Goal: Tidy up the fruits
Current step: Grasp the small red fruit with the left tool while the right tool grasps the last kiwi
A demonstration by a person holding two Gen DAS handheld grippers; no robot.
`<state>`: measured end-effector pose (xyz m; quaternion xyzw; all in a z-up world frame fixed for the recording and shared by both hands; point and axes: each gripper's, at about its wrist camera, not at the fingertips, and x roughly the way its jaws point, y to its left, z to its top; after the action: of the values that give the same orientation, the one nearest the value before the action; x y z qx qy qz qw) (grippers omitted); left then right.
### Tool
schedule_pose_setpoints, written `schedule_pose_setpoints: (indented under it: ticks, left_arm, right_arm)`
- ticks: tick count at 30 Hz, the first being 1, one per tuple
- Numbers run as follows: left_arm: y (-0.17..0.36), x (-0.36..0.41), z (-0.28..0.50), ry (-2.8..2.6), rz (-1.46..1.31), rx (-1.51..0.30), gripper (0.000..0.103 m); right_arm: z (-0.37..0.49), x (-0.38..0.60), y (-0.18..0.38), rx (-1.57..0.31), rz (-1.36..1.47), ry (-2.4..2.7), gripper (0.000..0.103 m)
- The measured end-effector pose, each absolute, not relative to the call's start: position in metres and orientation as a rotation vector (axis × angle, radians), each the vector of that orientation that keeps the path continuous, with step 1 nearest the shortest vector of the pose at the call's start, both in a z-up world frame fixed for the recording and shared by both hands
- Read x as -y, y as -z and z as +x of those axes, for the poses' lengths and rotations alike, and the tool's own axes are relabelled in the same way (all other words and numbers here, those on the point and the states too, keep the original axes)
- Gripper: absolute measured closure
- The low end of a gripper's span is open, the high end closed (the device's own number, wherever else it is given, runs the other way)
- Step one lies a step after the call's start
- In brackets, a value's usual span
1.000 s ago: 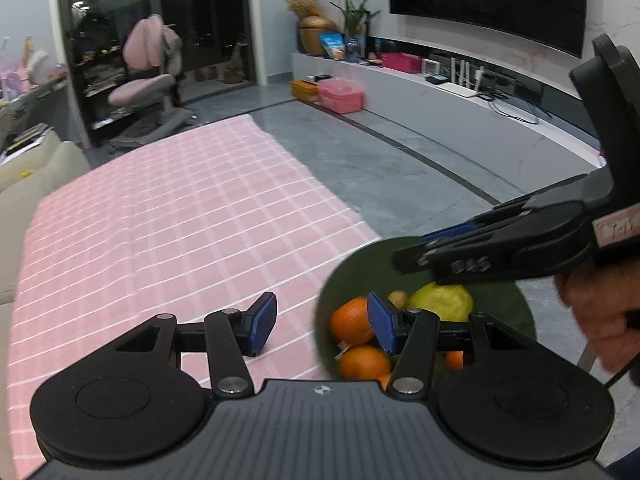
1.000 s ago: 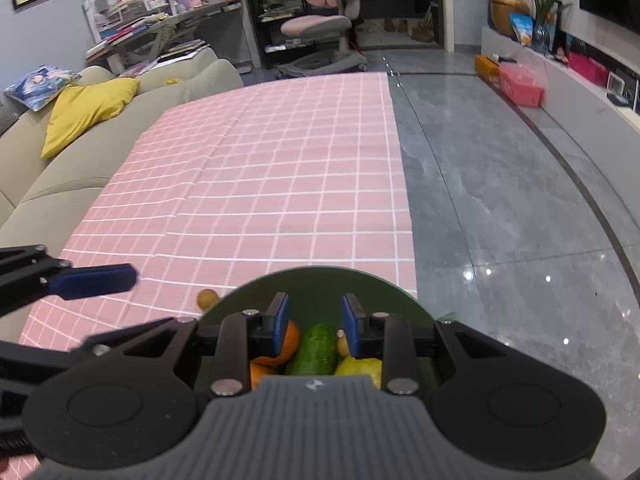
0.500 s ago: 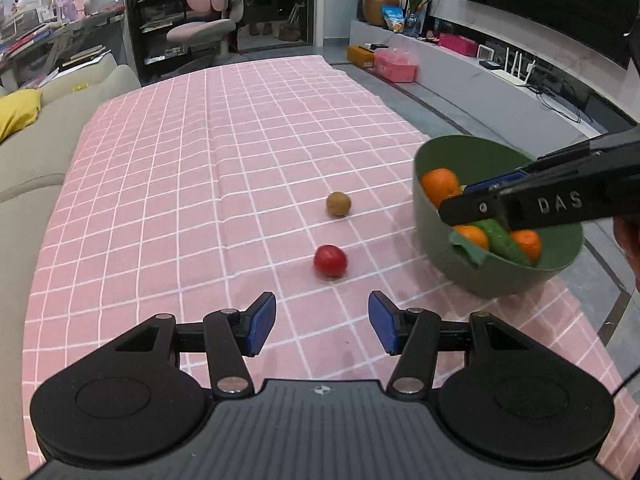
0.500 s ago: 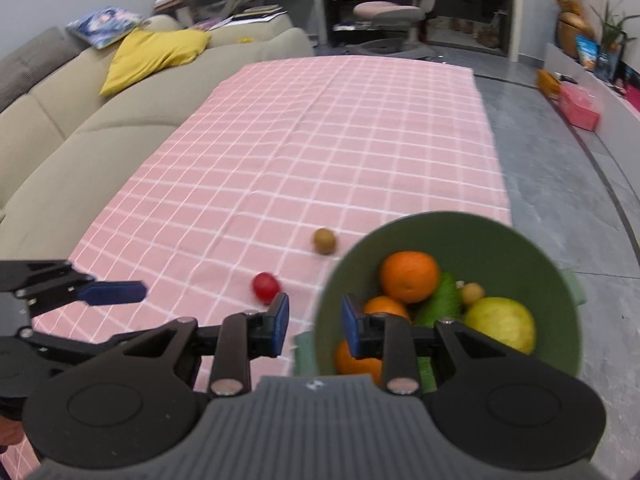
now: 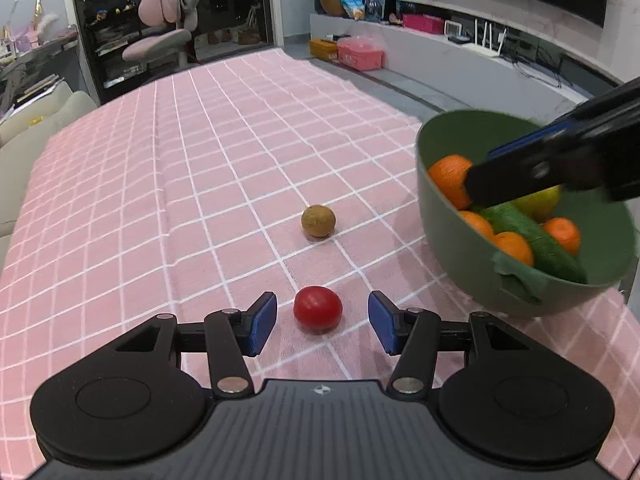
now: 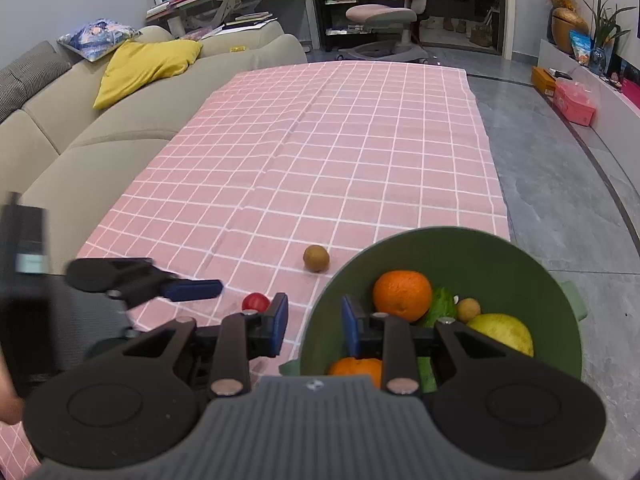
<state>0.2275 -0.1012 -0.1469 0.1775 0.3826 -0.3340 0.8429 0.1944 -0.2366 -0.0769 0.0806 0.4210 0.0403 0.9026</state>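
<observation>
A small red fruit lies on the pink checked cloth, between the open fingers of my left gripper. It also shows in the right wrist view. A brown round fruit lies farther on. A green bowl at the right holds oranges, a cucumber and a yellow fruit. My right gripper straddles the bowl's near rim, one finger outside and one inside; the gap looks partly open.
The cloth-covered table has a beige sofa with a yellow cushion along its left. Grey floor lies to the right. A pink chair stands past the far end.
My left gripper has swung from beside the bowl down toward the table and closed in on the red fruit. My right gripper has widened a little at the bowl's rim.
</observation>
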Motion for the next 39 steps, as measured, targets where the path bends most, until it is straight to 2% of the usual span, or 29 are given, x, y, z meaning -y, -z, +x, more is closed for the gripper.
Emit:
schedule_pose_setpoints:
  ticks: [3,8,11,17,23,29,34,39]
  left_arm:
    - [0.157,0.104,0.232,0.703,0.386,-0.831,0.042]
    - [0.163,0.103,0.233,0.706,0.388,-0.840,0.061]
    - [0.161,0.100,0.232,0.714,0.374,-0.836,0.067]
    - [0.152,0.075,0.226,0.712,0.342,-0.844,0.068]
    - [0.126,0.000,0.229,0.652,0.309,-0.861,0.068]
    - [0.120,-0.056,0.236,0.598,0.233,-0.871,0.068]
    - [0.121,-0.063,0.241,0.597,0.215,-0.853,0.068]
    - [0.123,-0.075,0.260,0.575,0.141,-0.865,0.068]
  right_arm:
    - [0.197,0.240,0.077,-0.872,0.174,-0.085,0.077]
    - [0.201,0.240,0.076,-0.868,0.177,-0.095,0.077]
    - [0.202,0.236,0.078,-0.870,0.169,-0.103,0.077]
    - [0.202,0.224,0.084,-0.846,0.143,-0.111,0.077]
    - [0.193,0.169,0.095,-0.733,0.126,0.039,0.076]
    - [0.212,0.111,0.130,-0.665,0.128,0.302,0.074]
    - [0.241,0.104,0.149,-0.620,0.119,0.497,0.064]
    - [0.269,0.112,0.166,-0.660,0.125,0.555,0.064]
